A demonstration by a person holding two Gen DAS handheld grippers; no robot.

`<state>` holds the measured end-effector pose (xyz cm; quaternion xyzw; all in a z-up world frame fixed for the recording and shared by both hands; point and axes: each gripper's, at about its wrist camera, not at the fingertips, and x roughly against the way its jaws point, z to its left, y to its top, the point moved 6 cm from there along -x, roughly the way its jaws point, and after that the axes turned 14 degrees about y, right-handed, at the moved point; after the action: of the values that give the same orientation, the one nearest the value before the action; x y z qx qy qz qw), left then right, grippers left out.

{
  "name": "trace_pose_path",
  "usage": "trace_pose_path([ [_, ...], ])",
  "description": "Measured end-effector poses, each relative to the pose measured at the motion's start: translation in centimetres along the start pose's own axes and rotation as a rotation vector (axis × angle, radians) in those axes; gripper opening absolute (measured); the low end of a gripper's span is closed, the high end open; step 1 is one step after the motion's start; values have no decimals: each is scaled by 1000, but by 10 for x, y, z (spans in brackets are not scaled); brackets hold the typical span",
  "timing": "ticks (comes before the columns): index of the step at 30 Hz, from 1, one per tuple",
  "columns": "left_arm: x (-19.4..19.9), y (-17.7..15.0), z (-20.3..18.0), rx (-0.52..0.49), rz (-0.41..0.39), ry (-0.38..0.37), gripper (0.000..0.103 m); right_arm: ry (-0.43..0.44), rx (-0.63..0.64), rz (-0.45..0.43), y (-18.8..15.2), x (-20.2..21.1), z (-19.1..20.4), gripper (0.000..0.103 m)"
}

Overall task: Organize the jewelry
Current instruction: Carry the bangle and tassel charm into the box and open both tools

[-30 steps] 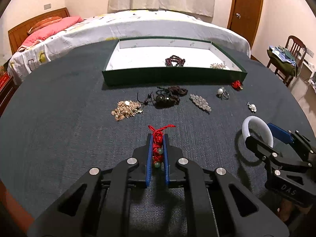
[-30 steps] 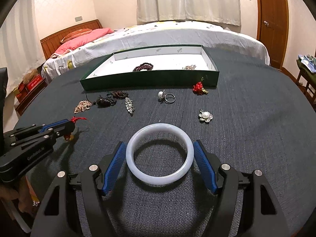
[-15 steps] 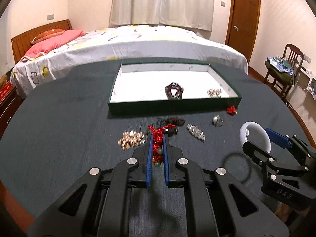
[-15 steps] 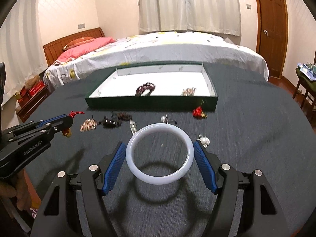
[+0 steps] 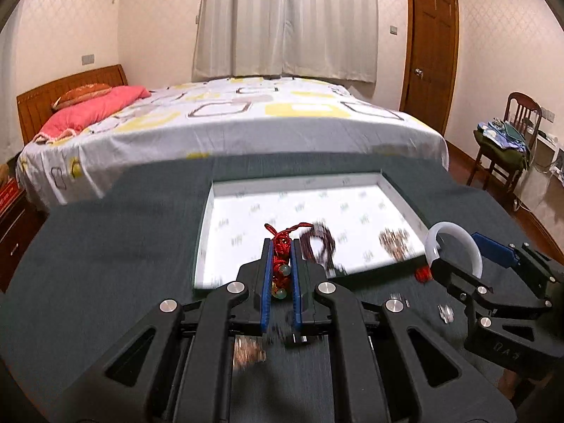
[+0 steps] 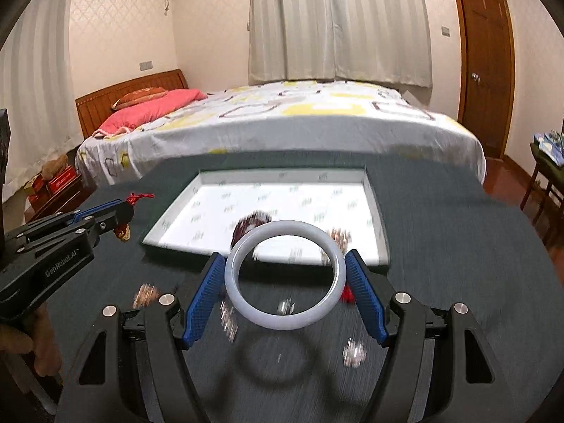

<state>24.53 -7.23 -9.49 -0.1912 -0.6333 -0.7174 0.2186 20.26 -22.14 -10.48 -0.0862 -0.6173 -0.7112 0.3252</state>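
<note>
My left gripper (image 5: 281,246) is shut on a red knotted cord charm with green beads (image 5: 281,269), held above the table just short of the green tray's (image 5: 199,246) near wall. My right gripper (image 6: 285,264) is shut on a white jade bangle (image 6: 284,320), lifted above the table in front of the tray (image 6: 377,208). The bangle (image 5: 433,243) and right gripper also show at the right of the left wrist view. The tray has a white lining and holds a dark bead bracelet (image 5: 319,245) and a small sparkly piece (image 5: 394,241).
Several loose jewelry pieces lie blurred on the dark table cloth (image 5: 105,264) below the grippers, among them a red piece (image 5: 422,274) and a silver one (image 6: 353,352). A bed (image 5: 229,120) stands beyond the table, a chair (image 5: 507,141) at right.
Both grippers have risen and moved forward toward the tray with their pieces. The loose jewelry on the table has slid under and behind the fingers.
</note>
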Motion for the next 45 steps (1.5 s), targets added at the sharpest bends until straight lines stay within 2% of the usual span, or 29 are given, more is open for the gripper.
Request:
trace_pose_path([
  [8,-61,38,-8,-11,2,19,10,-9,-1,-3,43,-52,-29,68],
  [14,-119,51,-13,-16,64,34,10,-30,-5,42,62,-103,-57,68],
  [21,-177,52,-16,-25,170,44,10,-33,-44,122,64,-147,-82,68],
  [33,-229,37,-16,-44,329,53,10,-30,-103,309,56,-189,-99,68],
  [42,-235,37,-19,-62,360,51,11,-49,-99,379,52,-198,-101,68],
  [43,-235,38,-19,-61,361,51,14,-46,-102,386,52,-199,-101,68],
  [45,-236,37,-21,-61,369,49,32,-45,-110,401,50,-201,-102,68],
])
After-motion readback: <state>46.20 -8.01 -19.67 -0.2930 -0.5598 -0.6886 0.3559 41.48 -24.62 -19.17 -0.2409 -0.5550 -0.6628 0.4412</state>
